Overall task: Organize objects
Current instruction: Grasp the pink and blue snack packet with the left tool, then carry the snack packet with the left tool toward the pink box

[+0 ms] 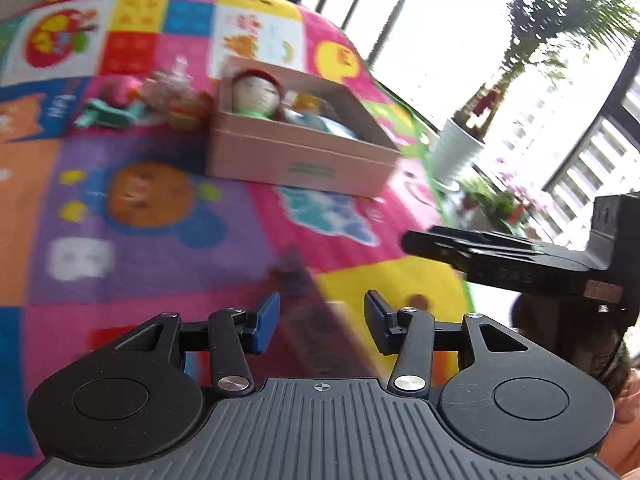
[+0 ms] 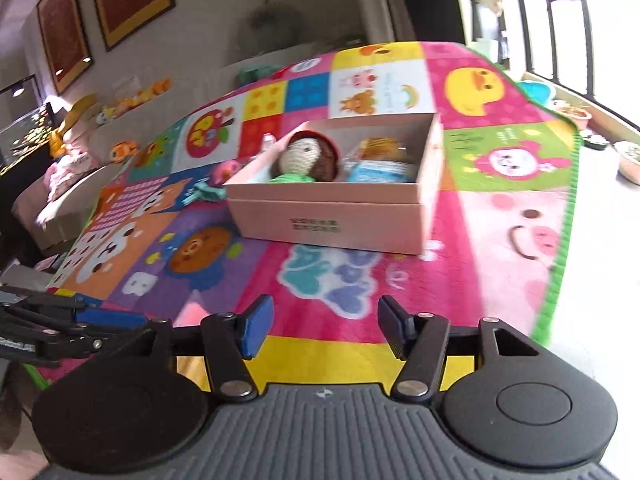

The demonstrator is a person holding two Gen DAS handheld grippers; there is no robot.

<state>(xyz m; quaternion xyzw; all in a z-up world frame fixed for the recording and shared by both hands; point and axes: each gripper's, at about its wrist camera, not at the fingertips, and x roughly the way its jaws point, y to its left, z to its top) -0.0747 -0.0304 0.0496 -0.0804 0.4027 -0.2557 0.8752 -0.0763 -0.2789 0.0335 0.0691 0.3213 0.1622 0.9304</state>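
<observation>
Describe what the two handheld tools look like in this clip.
Both look identical: the left tool and right tool have a dark grey ribbed base with a small crosshair mark, two round black discs, black link arms with silver pivot screws, and fingers faced with blue pads. No cables show. Bare skin appears at the edge.

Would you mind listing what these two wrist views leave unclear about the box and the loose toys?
- Left wrist: the loose toys left of the pink box are motion-blurred; their kinds cannot be told.
- Right wrist: the box wall hides most of those toys.
- Both views: the box walls hide the doll below its head and the items beside it.
- Both views: the label print is too blurred to read.
</observation>
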